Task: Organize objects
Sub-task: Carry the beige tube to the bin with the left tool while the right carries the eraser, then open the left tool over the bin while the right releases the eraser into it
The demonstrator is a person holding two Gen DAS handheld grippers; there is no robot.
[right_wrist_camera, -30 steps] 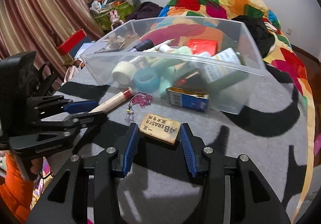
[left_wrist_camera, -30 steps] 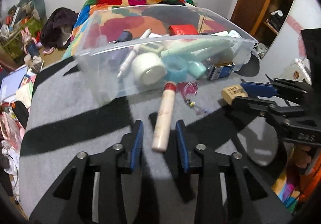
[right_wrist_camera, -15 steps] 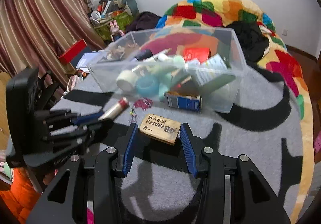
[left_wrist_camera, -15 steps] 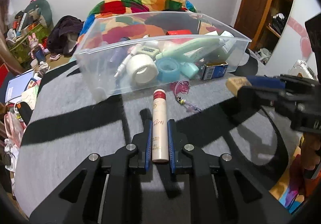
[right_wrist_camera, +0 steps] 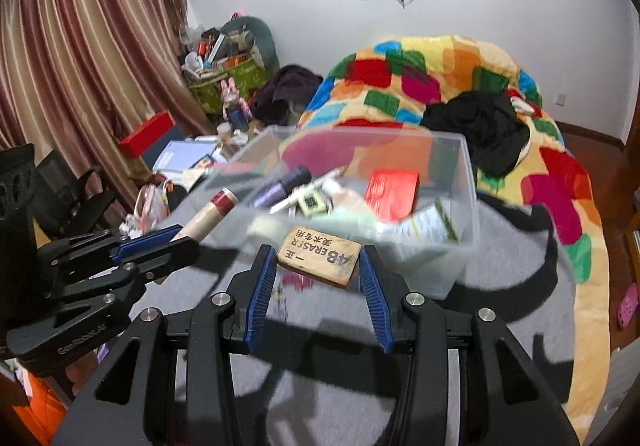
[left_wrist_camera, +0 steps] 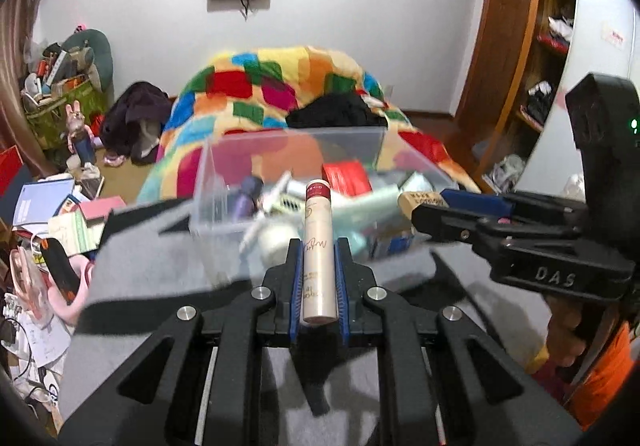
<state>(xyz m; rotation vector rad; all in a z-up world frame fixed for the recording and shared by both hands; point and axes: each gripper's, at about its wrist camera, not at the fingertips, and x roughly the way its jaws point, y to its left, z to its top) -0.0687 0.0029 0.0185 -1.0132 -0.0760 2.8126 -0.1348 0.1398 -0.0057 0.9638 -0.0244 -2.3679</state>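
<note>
My left gripper [left_wrist_camera: 317, 246] is shut on a cream tube with a red band [left_wrist_camera: 317, 242] and holds it raised in front of the clear plastic bin [left_wrist_camera: 216, 182]. My right gripper [right_wrist_camera: 318, 258] is shut on a tan 4B eraser [right_wrist_camera: 320, 255], lifted above the grey mat near the bin [right_wrist_camera: 466, 186]. The bin holds tape rolls, pens, a red box and other small items. In the right wrist view the left gripper [right_wrist_camera: 176, 238] with the tube [right_wrist_camera: 210, 210] is at the left. In the left wrist view the right gripper [left_wrist_camera: 428, 206] with the eraser [left_wrist_camera: 420, 200] is at the right.
The bin stands on a grey mat [right_wrist_camera: 520, 326] with black stripes. A pink keychain [right_wrist_camera: 294, 280] lies blurred on the mat below the eraser. Behind are a bed with a patchwork quilt [left_wrist_camera: 280, 82], cluttered floor at the left [left_wrist_camera: 48, 222] and curtains [right_wrist_camera: 80, 66].
My left gripper closed on the tube and lifted it off the mat. Both grippers rose with their objects towards the bin's rim; the bin now sits lower in both views.
</note>
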